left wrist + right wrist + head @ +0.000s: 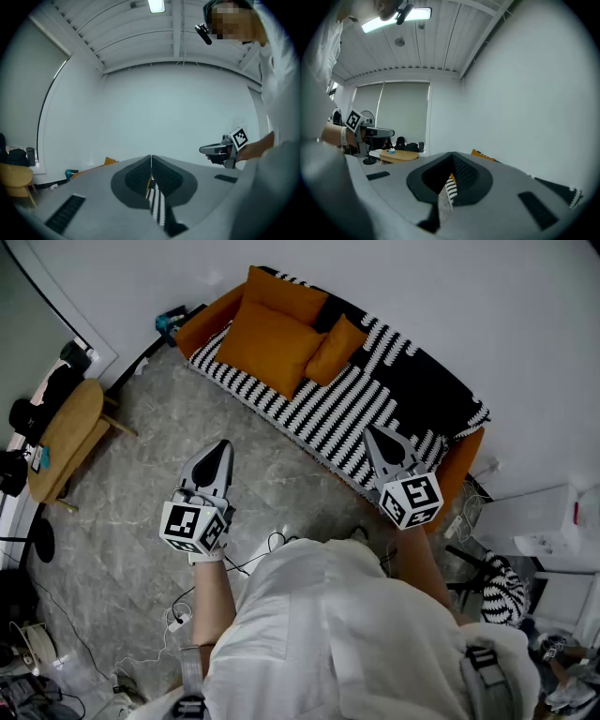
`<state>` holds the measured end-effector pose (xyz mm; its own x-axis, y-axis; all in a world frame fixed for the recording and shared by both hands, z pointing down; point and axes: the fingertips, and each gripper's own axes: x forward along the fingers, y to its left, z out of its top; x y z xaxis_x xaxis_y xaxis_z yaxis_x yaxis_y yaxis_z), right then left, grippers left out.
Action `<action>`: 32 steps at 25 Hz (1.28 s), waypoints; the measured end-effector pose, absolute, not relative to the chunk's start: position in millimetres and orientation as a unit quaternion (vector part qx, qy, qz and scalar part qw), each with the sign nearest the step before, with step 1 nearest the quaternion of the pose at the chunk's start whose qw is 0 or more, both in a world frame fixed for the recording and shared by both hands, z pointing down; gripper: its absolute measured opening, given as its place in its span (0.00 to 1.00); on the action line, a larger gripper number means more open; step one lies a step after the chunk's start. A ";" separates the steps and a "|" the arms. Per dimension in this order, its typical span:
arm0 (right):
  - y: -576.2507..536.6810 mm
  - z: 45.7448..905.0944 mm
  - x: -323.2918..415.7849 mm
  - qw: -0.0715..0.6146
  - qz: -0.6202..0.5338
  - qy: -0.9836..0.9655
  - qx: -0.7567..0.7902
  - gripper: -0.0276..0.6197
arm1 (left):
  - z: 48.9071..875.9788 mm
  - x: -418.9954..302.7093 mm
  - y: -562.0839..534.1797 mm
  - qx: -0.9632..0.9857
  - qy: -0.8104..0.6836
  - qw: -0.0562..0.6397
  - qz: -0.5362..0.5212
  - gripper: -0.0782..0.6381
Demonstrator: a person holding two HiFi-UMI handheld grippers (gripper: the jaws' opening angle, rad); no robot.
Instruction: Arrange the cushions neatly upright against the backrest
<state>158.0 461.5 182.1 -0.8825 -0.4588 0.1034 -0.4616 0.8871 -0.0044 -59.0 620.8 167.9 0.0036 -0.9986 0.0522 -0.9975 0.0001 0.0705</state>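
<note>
An orange sofa [466,468] under a black-and-white striped cover [328,413] runs diagonally along the white wall. Three orange cushions crowd its left end. One leans on the backrest [286,293], a large one [269,345] lies tilted in front of it, and a small one [335,351] sits to its right. My left gripper [221,447] hangs over the floor in front of the sofa, shut and holding nothing. My right gripper [375,433] is over the seat's front edge, also shut and holding nothing. In the left gripper view the jaws [151,161] meet in a thin line.
A round wooden table [66,435] stands at the left with dark gear beside it. Cables [178,615] trail over the grey marble floor near the person's legs. A white cabinet [544,521] and a striped bundle [506,594] sit right of the sofa. A teal object [172,322] lies by the sofa's left arm.
</note>
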 end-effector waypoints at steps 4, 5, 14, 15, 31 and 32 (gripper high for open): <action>457.9 183.2 150.9 0.048 0.012 -0.971 0.234 0.05 | 170.8 -65.0 617.4 0.707 -0.706 0.045 -0.007 0.13; 457.0 183.2 150.0 0.048 0.012 -0.971 0.234 0.05 | 171.3 -65.6 616.4 0.707 -0.706 0.046 -0.006 0.13; 455.9 186.5 149.2 0.049 0.017 -0.971 0.234 0.05 | 177.8 -70.0 621.9 0.702 -0.711 0.049 -0.004 0.13; 455.7 187.2 149.1 0.049 0.018 -0.971 0.234 0.05 | 178.1 -70.9 622.8 0.701 -0.711 0.050 -0.004 0.13; 464.7 197.1 140.1 0.069 0.034 -0.973 0.218 0.05 | 192.1 -78.5 636.8 0.707 -0.703 0.071 -0.009 0.13; 464.5 200.1 140.9 0.075 0.035 -0.972 0.218 0.05 | 194.2 -78.1 634.6 0.709 -0.701 0.074 -0.011 0.13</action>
